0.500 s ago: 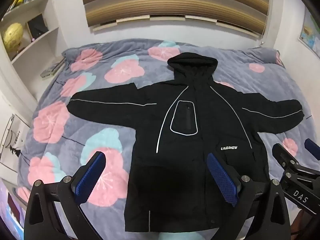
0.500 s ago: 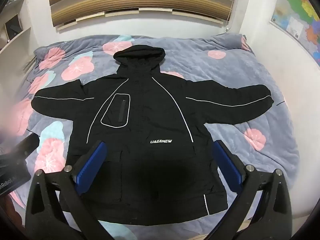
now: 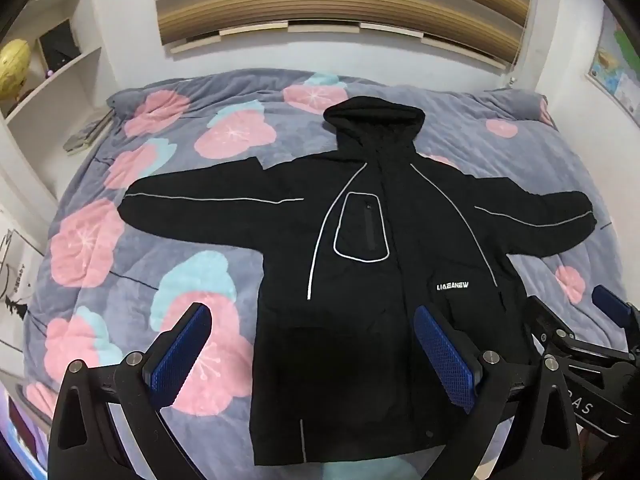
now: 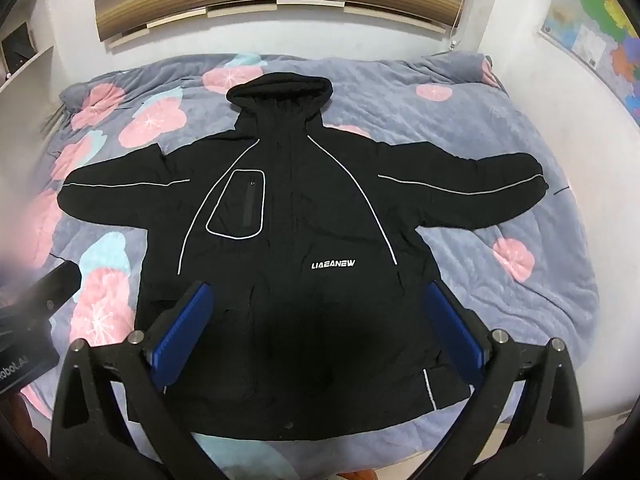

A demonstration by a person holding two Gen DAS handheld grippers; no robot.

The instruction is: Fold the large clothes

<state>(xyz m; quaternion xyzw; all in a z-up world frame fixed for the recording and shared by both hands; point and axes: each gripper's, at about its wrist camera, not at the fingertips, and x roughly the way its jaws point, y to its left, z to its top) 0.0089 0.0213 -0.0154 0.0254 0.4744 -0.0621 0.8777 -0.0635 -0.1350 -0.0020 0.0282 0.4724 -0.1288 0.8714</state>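
Note:
A black hooded jacket [image 3: 360,280] with thin white piping lies flat and face up on the bed, both sleeves spread out to the sides and the hood toward the wall. It also fills the middle of the right wrist view [image 4: 304,248]. My left gripper [image 3: 312,352] is open and empty, held above the jacket's lower left part. My right gripper [image 4: 320,332] is open and empty, held above the jacket's lower hem. The right gripper shows at the right edge of the left wrist view [image 3: 576,332].
The bed carries a grey-purple quilt with pink and blue flowers [image 3: 168,264]. White shelves [image 3: 60,72] stand at the left with a gold globe [image 3: 14,66]. A striped wooden headboard [image 3: 344,4] is on the far wall. A map [image 4: 596,28] hangs at the right.
Both grippers have shifted very slightly; the jacket lies as before. Both stay open.

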